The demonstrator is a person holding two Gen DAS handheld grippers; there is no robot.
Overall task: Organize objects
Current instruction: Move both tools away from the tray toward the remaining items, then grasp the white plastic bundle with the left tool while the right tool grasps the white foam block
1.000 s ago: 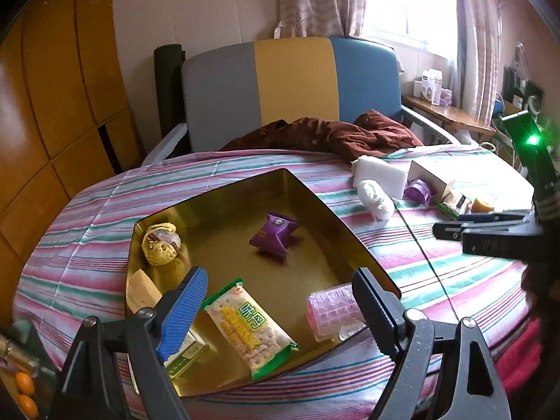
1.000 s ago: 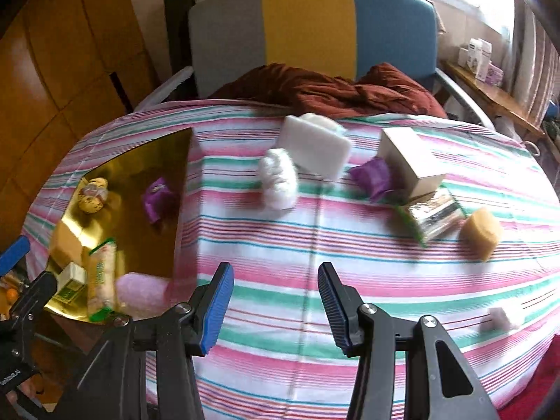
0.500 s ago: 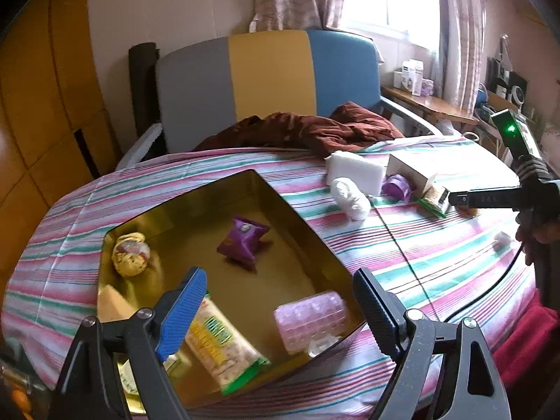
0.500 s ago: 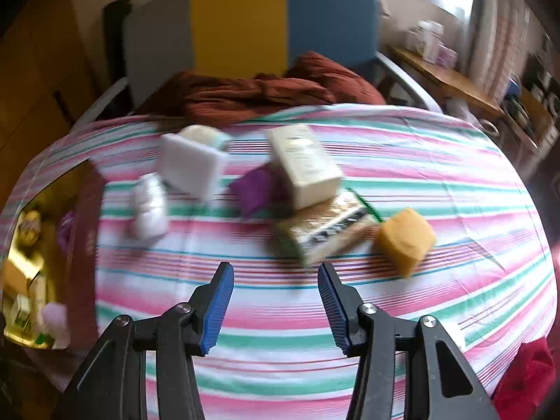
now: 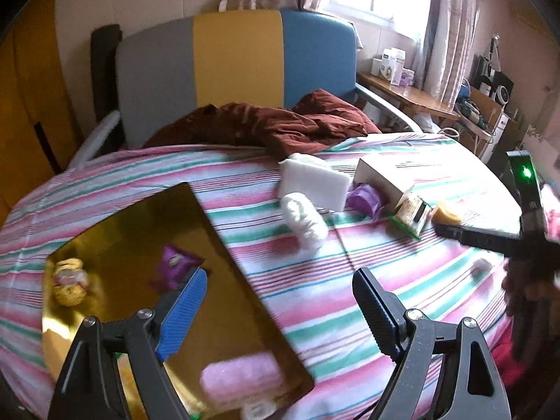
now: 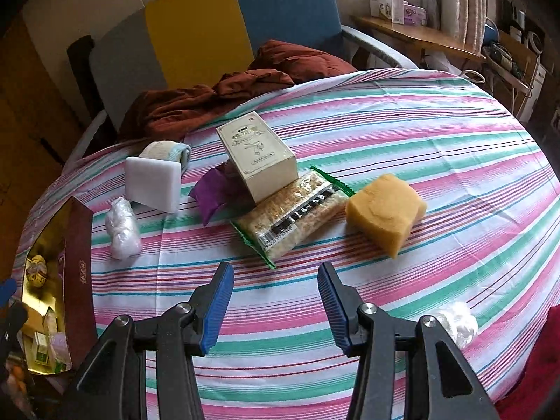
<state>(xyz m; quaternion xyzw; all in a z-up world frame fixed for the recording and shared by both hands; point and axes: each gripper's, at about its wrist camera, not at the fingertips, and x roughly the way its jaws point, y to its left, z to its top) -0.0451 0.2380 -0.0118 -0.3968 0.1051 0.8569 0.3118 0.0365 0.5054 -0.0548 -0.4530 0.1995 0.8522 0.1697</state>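
Note:
A gold-lined box (image 5: 224, 318) sits at the table's left and holds a purple packet (image 5: 176, 262), a round cookie (image 5: 70, 281), a pink case (image 5: 241, 381) and more. My left gripper (image 5: 280, 309) is open and empty over the box's right edge. My right gripper (image 6: 274, 309) is open and empty, just in front of a green-edged cracker packet (image 6: 294, 211). Behind it lie a cream carton (image 6: 257, 155), a yellow sponge (image 6: 385, 208), a purple wrapper (image 6: 215, 189), a white block (image 6: 154, 180) and a white plastic wad (image 6: 122, 227).
The round table wears a pink, green and white striped cloth (image 6: 420, 133). A brown blanket (image 6: 210, 98) lies on a grey, yellow and blue chair (image 6: 196, 31) behind it. A small white wad (image 6: 455, 322) lies near the front right edge.
My left gripper swung right, from over the box's middle to its right edge. My right gripper moved right and forward, up to the cracker packet and sponge.

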